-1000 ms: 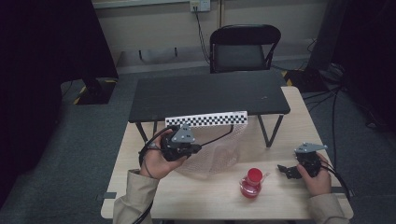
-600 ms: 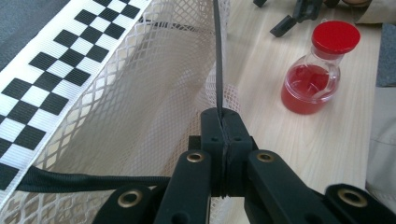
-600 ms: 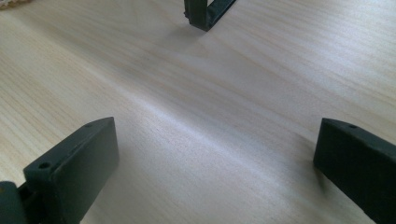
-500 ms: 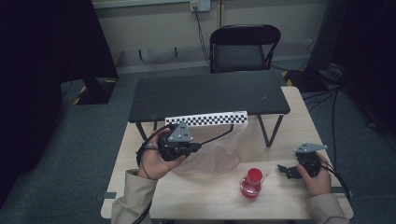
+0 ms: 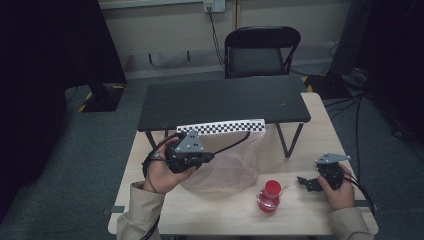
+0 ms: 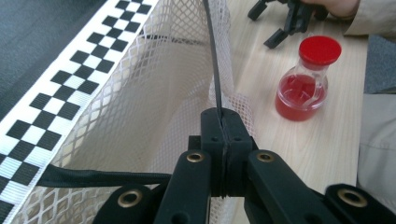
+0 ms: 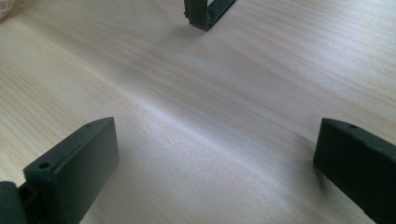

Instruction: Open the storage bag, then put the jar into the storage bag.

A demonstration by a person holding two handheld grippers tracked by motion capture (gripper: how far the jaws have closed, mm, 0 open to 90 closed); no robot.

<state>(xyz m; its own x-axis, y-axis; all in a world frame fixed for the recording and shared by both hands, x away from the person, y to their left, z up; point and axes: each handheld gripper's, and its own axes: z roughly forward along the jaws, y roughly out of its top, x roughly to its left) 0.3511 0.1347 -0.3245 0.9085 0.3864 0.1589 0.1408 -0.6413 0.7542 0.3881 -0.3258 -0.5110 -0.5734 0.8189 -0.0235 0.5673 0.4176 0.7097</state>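
the left gripper (image 6: 223,135) is clamped on the black strap (image 6: 213,60) of a white mesh bag (image 5: 230,165) (lifted off the table (image 5: 300,215)); the red-capped flask (image 5: 269,197) stands beside it; the right gripper (image 5: 306,182) rests spread wide.

The worktop (image 5: 300,215) is crossed at its far side by a low bench (image 5: 220,100), with a chair (image 5: 261,50) placed behind it on the floor. A mesh bag (image 5: 230,167) is hung from the bench's near edge. A flask (image 5: 269,196) is set just right of the bag, before the bench. The right gripper (image 5: 306,182) is held right of the flask, the left gripper (image 5: 207,156) at the bag's left.
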